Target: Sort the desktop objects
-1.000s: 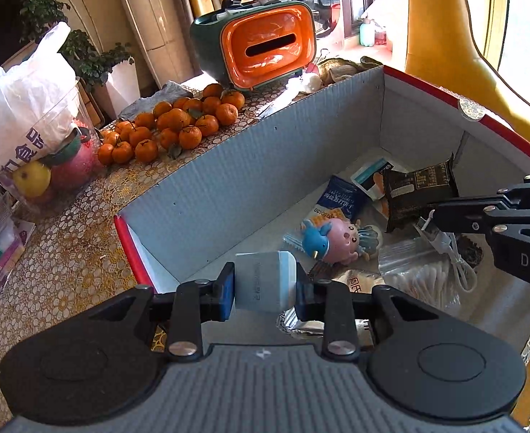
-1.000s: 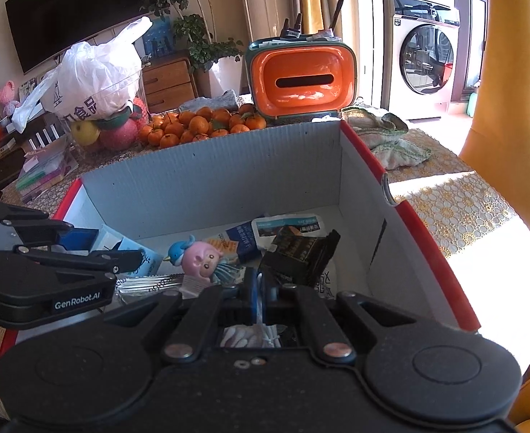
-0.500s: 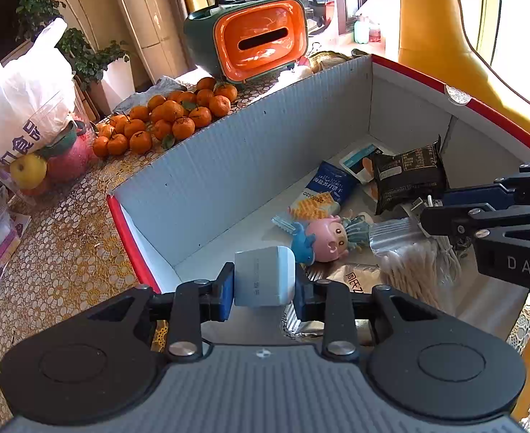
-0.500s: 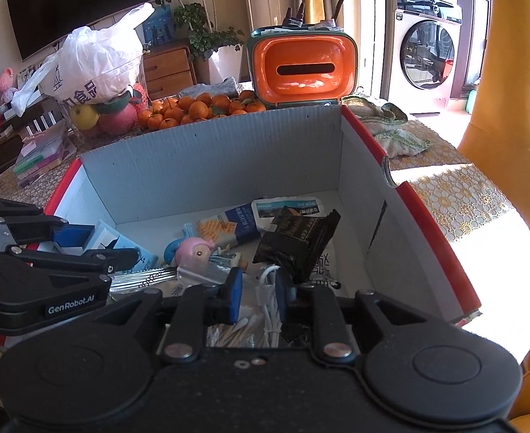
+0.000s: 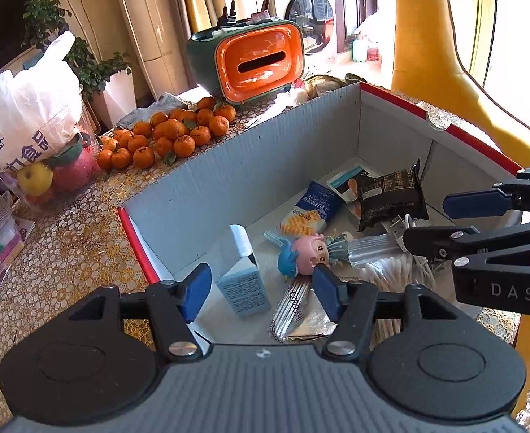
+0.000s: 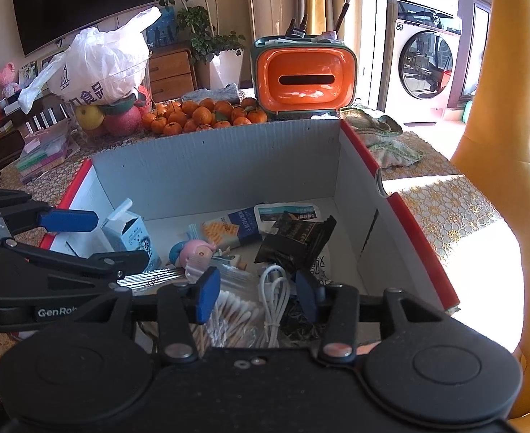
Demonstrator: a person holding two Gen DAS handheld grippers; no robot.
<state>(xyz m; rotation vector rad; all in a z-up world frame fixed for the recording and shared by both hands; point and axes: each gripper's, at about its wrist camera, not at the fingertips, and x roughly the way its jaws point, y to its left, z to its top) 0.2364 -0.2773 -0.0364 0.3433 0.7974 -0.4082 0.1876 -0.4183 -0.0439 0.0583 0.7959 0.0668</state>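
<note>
- Small blue carton (image 5: 242, 281): stands upright on the floor of the cardboard box (image 5: 257, 158), in the near-left corner, top flap open. It is free of both grippers.
- Left gripper (image 5: 261, 290): jaws spread wide, holding nothing; the carton sits between and just beyond the blue pads.
- Right gripper (image 6: 256, 292): jaws also spread wide and empty, poised over the white cable (image 6: 274, 299) and the bag of cotton swabs (image 6: 229, 319).
- Step in hand, as judged: release of the carton looks complete. Lift the left gripper straight up and back with the jaws apart, so that neither pad catches the raised flap and tips the carton.
- Next pick, as judged: the right gripper is aligned with the cable. Close on the bundled section, not on a loose loop, and keep clear of the swab bag beneath.
- Box contents nearby: pink-and-blue toy figure (image 5: 306, 256), foil packet (image 5: 294, 310), blue snack pack (image 5: 310, 213), black wrapper (image 5: 391, 195). These crowd the middle of the floor, leaving little bare space.
- Obstruction: the two grippers work close together over the box; the box walls limit any sideways exit.
- Outside the box: tangerines (image 5: 167, 137), orange tissue holder (image 5: 261, 61), white plastic bag (image 5: 30, 115), all well apart from the work.
</note>
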